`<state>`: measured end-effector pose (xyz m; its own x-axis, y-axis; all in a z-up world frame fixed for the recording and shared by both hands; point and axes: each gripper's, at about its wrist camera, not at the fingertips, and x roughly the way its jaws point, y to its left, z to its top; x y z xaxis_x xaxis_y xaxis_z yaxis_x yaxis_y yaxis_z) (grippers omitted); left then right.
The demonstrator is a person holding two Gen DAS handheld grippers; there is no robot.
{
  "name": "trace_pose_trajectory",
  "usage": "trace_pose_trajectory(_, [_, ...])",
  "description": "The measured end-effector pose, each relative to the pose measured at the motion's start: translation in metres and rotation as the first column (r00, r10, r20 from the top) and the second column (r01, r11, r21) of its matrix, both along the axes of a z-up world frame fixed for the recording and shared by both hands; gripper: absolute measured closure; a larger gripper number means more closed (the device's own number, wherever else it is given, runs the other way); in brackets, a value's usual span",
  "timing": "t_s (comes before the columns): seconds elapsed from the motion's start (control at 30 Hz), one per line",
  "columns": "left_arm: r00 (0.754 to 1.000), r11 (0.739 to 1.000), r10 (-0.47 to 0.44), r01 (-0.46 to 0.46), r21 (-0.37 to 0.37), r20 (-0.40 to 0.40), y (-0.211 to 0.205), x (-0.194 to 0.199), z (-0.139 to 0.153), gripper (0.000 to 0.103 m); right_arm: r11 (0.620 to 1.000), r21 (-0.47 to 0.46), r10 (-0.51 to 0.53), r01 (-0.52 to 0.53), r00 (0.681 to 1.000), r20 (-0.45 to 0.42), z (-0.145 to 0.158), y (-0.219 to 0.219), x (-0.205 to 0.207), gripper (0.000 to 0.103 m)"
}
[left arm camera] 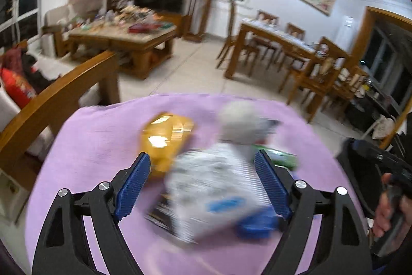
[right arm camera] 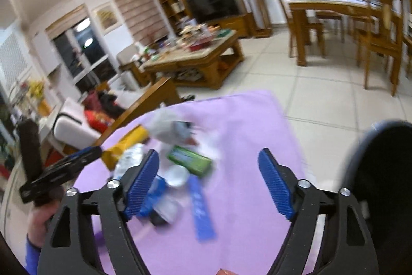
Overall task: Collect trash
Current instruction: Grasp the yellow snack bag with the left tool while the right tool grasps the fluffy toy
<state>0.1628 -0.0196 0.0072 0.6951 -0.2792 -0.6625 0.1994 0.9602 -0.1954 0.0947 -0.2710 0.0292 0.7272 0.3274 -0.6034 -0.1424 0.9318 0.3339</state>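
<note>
Blurred trash lies clustered: yellow bag (left arm camera: pixel 164 138), crumpled white wrapper (left arm camera: pixel 213 187), green packet (right arm camera: pixel 190 160), blue strip (right arm camera: pixel 202 210).

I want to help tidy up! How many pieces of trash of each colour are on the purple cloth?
Yellow: 1, the yellow wrapper
Green: 1, the green packet
Blue: 1, the blue strip
White or grey: 3, the crumpled wad, the printed bag and the small cup
Total: 6 that I can make out; the blur may hide more.
</note>
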Motion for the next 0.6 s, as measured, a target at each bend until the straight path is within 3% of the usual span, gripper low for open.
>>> trace_pose_trajectory(0.07, [0.999,1.0,0.018,-0.017,0.01,-0.049,0.013,0.023,-0.011,0.021,0.999,-0.027,0.039,-0.039,0.999,-0.023,-0.002,0.031,0.026,0.021])
trace_pose_trajectory(0.23, [0.991,0.996,-0.034,0.045,0.082,-0.13,0.016,0.065,-0.034,0.021,0.99,-0.105,0.082,-0.091,0.993,-0.086,-0.017,0.087,0.096,0.018])
trace_pose_trajectory(0.47, [0.984,0.993,-0.062,0.078,0.087,-0.164,0.018,0.067,-0.057,0.022,0.978,-0.17,0.099,-0.124,0.984,-0.148,-0.042,0.128,0.151,0.016])
trace_pose_trajectory(0.5, [0.986,0.992,-0.069,0.084,0.094,-0.153,0.017,0.065,-0.056,0.024,0.973,-0.199,0.091,-0.118,0.986,-0.14,-0.044,0.135,0.156,0.016])
trace_pose_trajectory(0.57, [0.988,0.988,-0.062,0.081,0.129,-0.144,0.016,0.064,-0.056,0.044,0.965,-0.235,0.084,-0.114,0.988,-0.133,-0.048,0.144,0.161,0.016])
trace_pose_trajectory(0.6, [0.989,0.986,-0.054,0.074,0.151,-0.136,0.015,0.063,-0.056,0.048,0.964,-0.243,0.083,-0.113,0.988,-0.129,-0.05,0.146,0.163,0.016])
